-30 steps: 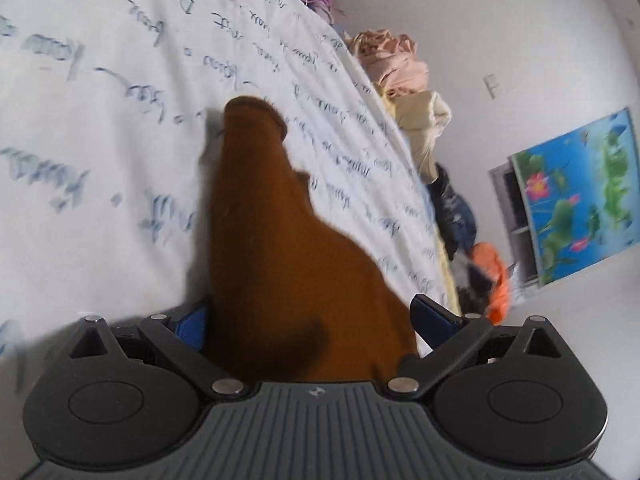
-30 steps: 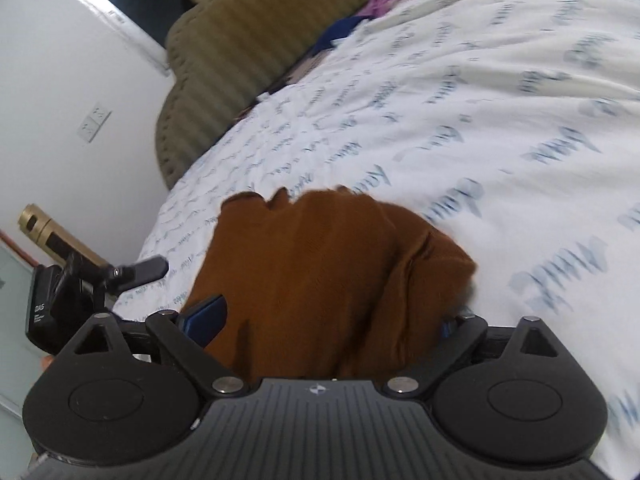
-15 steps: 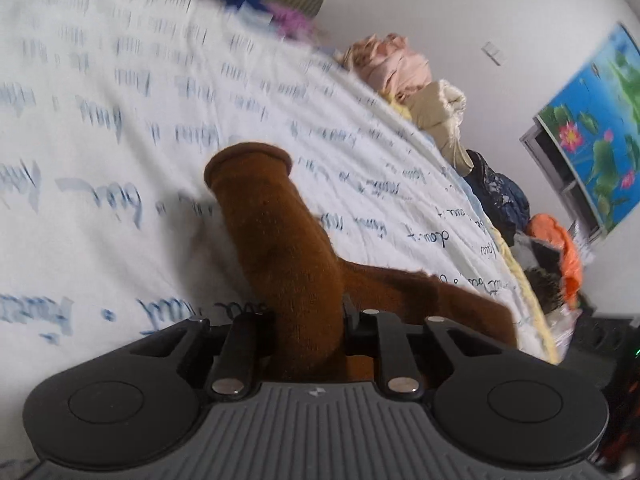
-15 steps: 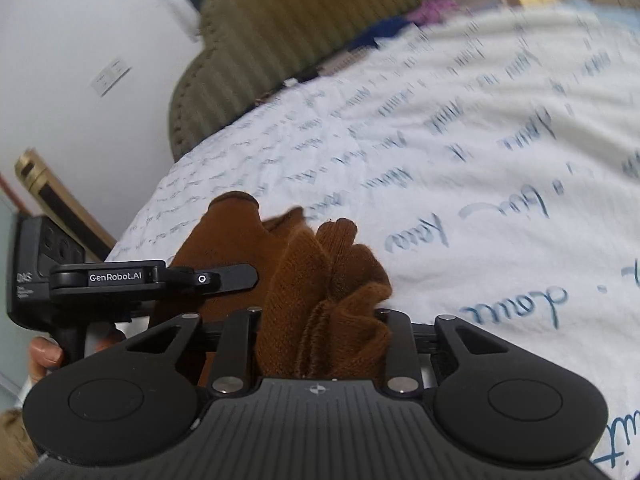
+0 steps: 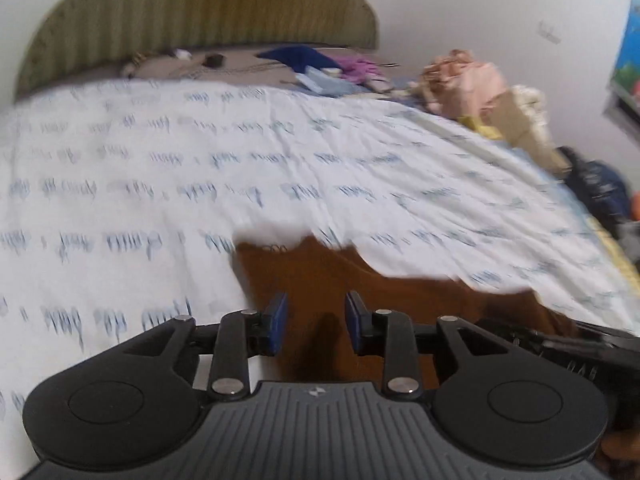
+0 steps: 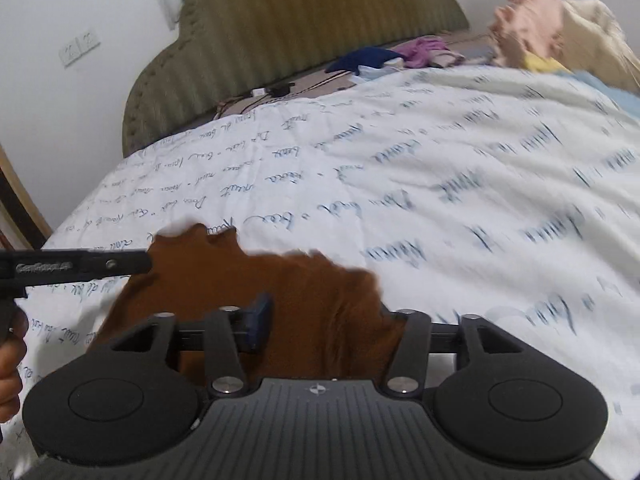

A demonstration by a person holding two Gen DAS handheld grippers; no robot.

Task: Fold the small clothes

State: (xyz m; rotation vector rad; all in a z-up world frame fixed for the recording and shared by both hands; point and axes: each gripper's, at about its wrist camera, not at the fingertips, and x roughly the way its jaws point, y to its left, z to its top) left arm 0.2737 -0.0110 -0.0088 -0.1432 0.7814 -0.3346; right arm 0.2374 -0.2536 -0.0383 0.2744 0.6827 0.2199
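Observation:
A small brown knitted garment [image 5: 360, 280] lies on the white bedsheet with blue writing [image 5: 160, 184]. In the left wrist view my left gripper [image 5: 315, 322] hovers over the garment's near part, its blue pads parted with nothing between them. In the right wrist view the same brown garment [image 6: 248, 280] lies bunched under my right gripper [image 6: 320, 320], whose jaws stand wide open; cloth lies between the fingers but is not pinched. The left gripper's body [image 6: 72, 266] shows at the left edge of the right wrist view. Both views are motion blurred.
An olive padded headboard [image 5: 192, 12] stands at the far end. Loose clothes lie near it: a dark blue item [image 5: 296, 56], a purple one [image 5: 360, 66], and a pink and cream pile [image 5: 480, 84] at the right bed edge. Dark bags [image 5: 600, 188] sit beyond the right edge.
Both grippers were shut on the brown garment half a second ago; now both are open and the garment lies flatter on the sheet. Both cameras tilted up toward the headboard.

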